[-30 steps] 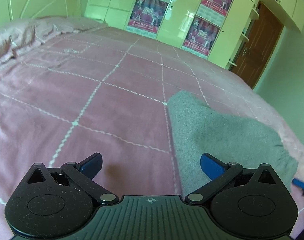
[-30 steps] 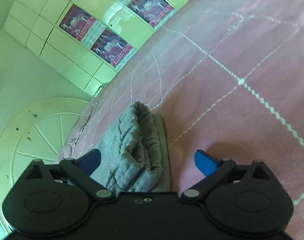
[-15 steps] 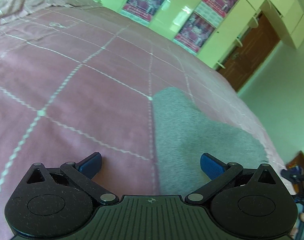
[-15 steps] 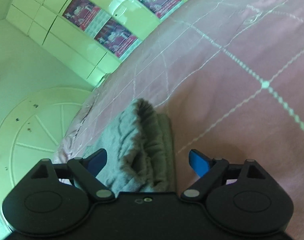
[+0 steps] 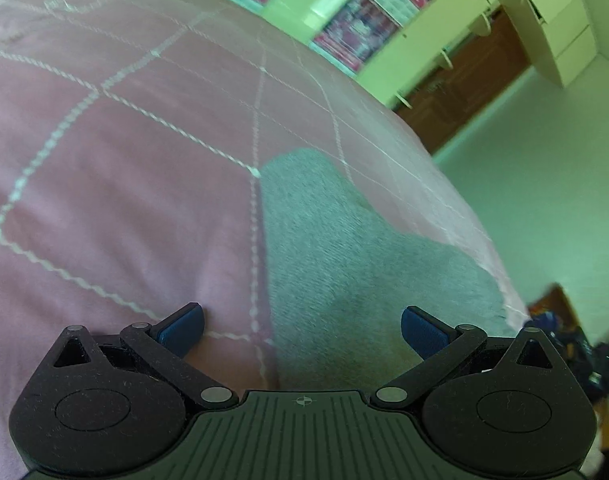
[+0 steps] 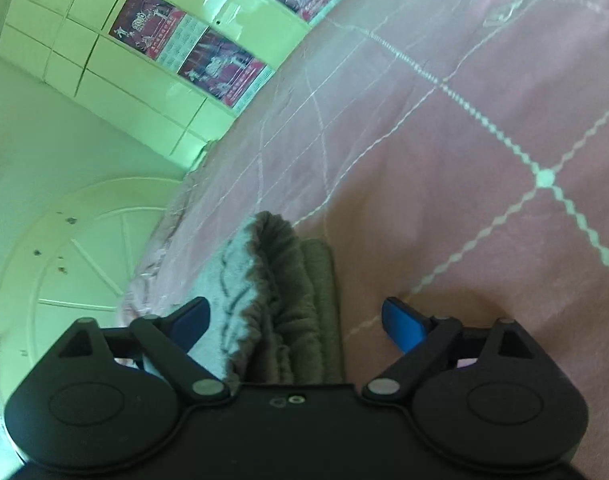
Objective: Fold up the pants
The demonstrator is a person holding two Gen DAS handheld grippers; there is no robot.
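Pants [image 5: 344,264], one grey folded pair, one pink bedspread [image 5: 124,168], left gripper [image 5: 302,326] and right gripper [image 6: 294,318] both spread apart, empty.

The pants [image 5: 344,272] I am folding are grey knit fabric, lying folded on the bed. In my left view they form a flat panel with a rounded far end. In my right view the pants [image 6: 280,300] show stacked layers, with a gathered, ribbed edge bunched on top.

Pink quilted bed [image 5: 136,168] with folded grey pants [image 5: 336,264] flat near its edge.
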